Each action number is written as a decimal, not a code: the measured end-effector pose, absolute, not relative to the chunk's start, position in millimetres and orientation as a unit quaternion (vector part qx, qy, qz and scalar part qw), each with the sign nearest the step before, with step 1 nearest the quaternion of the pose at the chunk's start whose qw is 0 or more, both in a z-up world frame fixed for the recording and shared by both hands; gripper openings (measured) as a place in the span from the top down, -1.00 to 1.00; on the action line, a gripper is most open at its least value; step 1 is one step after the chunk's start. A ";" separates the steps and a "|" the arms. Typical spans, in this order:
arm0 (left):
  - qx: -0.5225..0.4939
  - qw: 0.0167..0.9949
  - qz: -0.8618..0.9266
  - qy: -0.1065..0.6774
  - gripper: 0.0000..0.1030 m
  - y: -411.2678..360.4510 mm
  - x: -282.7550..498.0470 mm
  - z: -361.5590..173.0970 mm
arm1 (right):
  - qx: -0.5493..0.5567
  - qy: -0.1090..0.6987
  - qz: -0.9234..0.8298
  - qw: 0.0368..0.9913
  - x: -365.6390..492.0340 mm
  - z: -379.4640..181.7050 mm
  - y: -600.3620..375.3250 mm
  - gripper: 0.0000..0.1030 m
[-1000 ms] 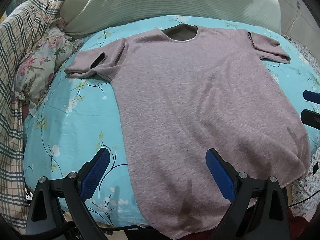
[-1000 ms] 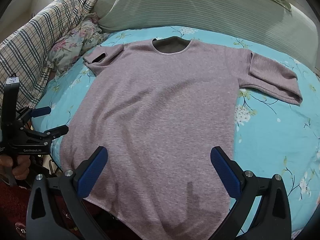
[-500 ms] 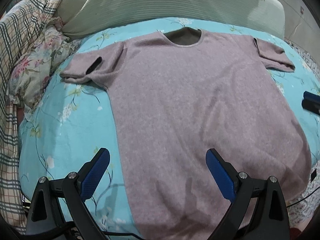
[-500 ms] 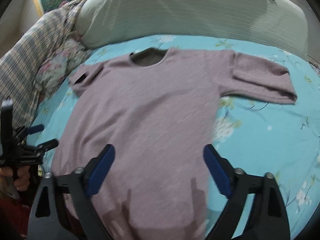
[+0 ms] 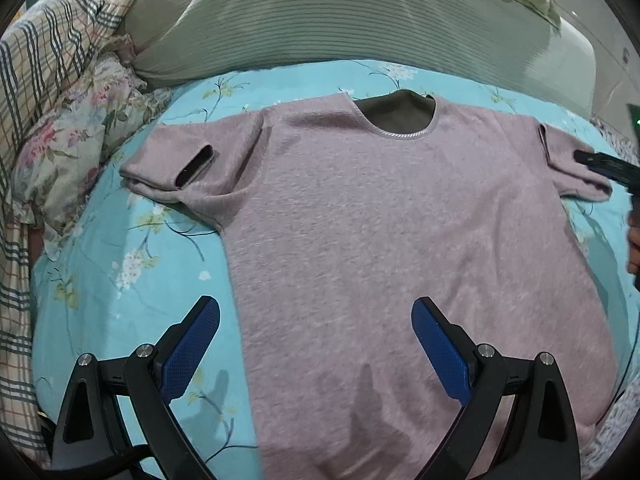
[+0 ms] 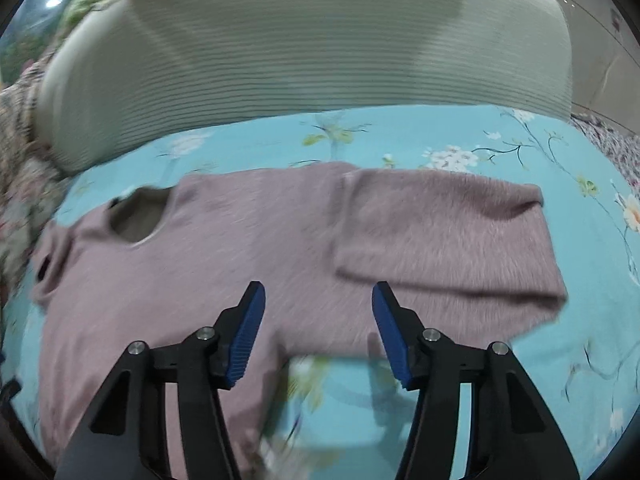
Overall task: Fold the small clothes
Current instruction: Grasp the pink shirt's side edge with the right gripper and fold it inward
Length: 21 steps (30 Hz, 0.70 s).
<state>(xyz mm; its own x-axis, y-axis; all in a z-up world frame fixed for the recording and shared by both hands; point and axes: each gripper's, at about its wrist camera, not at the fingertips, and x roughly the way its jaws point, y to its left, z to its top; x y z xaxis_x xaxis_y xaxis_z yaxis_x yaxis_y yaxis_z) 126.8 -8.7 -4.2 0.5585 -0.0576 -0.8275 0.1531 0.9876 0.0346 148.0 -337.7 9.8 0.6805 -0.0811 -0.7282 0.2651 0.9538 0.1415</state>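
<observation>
Pink shirt lies flat on bed, front up, neck far away. No fold made yet; sleeves, sides all left to do.

Left gripper over near hem edge, tipped down, fingers wide apart, nothing held.

Right gripper beside right sleeve, tipped down. Fingers just been closing, about half apart, no cloth between.

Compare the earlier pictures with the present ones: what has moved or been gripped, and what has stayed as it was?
The right gripper has swung from the shirt's hem toward the right sleeve, and its jaws have just been closing, with nothing between them yet. The left gripper drifted slightly over the hem, jaws wide open. Nothing has been gripped. The pink shirt lies flat and unfolded on the blue floral sheet as before.
</observation>
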 end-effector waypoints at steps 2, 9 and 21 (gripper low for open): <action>0.050 0.878 -0.060 0.472 -0.89 -11.9 131.9 -9.0 | 0.123 0.402 -0.104 0.901 169.0 -4.3 -347.4 -0.10; 0.068 0.865 -0.056 0.494 -0.89 -21.3 145.8 -32.2 | 0.109 0.440 -0.143 0.880 206.4 -41.7 -370.5 0.22; 0.056 0.865 -0.068 0.495 -0.89 -18.6 147.2 -39.0 | 0.195 0.377 -0.025 0.905 186.4 11.3 -323.2 0.86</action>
<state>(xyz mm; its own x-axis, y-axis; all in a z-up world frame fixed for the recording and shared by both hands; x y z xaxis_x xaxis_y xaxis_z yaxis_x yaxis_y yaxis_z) 147.2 -18.6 -39.0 0.5011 -0.0616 -0.8632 0.1733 0.9844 0.0303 186.4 -323.2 11.3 0.7141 0.1030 -0.6924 0.1918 0.9225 0.3350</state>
